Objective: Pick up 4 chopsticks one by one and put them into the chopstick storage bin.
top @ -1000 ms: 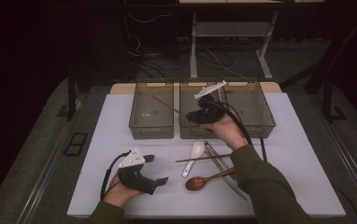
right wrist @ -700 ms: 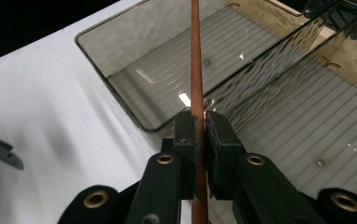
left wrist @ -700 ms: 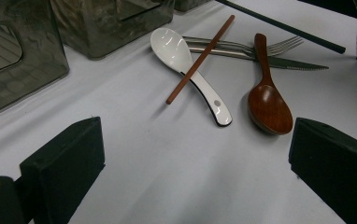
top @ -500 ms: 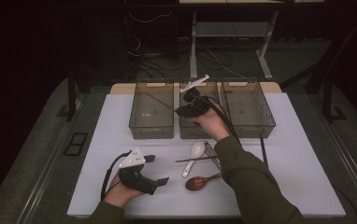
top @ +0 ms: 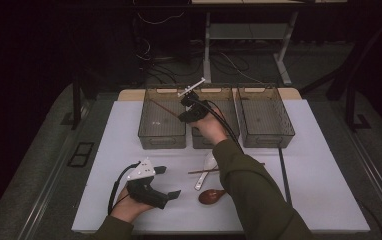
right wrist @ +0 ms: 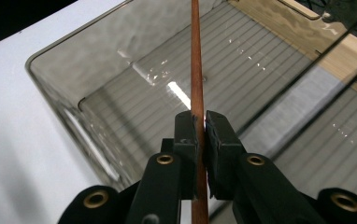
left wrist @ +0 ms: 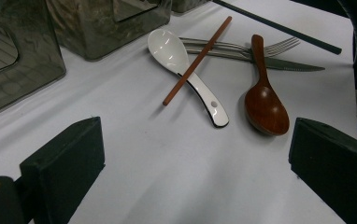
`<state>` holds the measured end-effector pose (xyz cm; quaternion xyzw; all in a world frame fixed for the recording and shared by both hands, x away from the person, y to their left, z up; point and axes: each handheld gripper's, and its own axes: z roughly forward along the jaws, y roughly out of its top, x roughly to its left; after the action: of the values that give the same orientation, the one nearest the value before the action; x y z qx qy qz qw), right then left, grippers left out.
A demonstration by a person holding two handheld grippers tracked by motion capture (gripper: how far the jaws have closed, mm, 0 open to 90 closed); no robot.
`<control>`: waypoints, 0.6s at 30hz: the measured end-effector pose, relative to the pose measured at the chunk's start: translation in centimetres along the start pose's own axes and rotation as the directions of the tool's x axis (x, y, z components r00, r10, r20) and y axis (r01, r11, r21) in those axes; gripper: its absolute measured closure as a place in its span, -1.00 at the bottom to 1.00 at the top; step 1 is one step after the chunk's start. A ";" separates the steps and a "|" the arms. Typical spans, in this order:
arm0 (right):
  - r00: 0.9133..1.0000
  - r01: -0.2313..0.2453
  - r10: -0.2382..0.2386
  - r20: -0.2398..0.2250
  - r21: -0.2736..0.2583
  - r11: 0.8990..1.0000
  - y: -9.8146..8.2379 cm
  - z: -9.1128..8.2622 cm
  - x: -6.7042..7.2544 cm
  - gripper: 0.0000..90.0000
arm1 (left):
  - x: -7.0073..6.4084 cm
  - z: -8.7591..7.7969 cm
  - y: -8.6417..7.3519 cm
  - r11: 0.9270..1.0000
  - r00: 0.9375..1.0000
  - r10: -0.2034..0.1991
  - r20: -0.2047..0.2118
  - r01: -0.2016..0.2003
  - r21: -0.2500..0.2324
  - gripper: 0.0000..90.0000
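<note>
My right gripper (top: 186, 109) (right wrist: 201, 128) hovers over the left clear bin (top: 161, 137), shut on a brown chopstick (right wrist: 196, 60) that points out over the bin's ribbed floor (right wrist: 134, 116). In the high view the held chopstick (top: 166, 111) slants to the left above that bin. My left gripper (top: 168, 182) (left wrist: 195, 172) rests low on the white table near the front, jaws wide apart with nothing between them. Ahead of it lie a second brown chopstick (left wrist: 197, 60) across a white spoon (left wrist: 186, 65), and a wooden spoon (left wrist: 264, 105).
The middle bin (top: 214, 141) and the right bin (top: 266, 122) stand in a row beside the left one. A fork (left wrist: 242, 45), a knife (left wrist: 284, 66) and a dark chopstick (left wrist: 279, 28) lie behind the spoons. The white mat (top: 324, 200) covers the table.
The right hand has carried the chopstick leftward, from above the middle bin to above the left bin. The left gripper has stayed where it was.
</note>
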<state>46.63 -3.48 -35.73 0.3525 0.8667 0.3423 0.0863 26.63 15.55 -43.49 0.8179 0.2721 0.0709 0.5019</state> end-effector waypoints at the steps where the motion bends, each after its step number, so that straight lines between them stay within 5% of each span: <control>1: 1.000 -0.001 0.001 0.003 0.003 1.000 0.2 0.2 0.0 0.84 | 0.0 0.0 0.0 1.000 1.000 0.001 0.001 -0.001 0.000 -0.94; 18: 0.998 -0.046 0.045 0.049 0.033 0.998 1.4 2.9 0.3 0.82 | -0.3 0.4 0.1 1.000 1.000 0.013 0.013 -0.013 0.009 -0.94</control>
<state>48.26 -1.01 -36.94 0.3817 0.8618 0.3207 0.0934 26.58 15.10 -43.55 0.8224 0.2639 0.0677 0.4994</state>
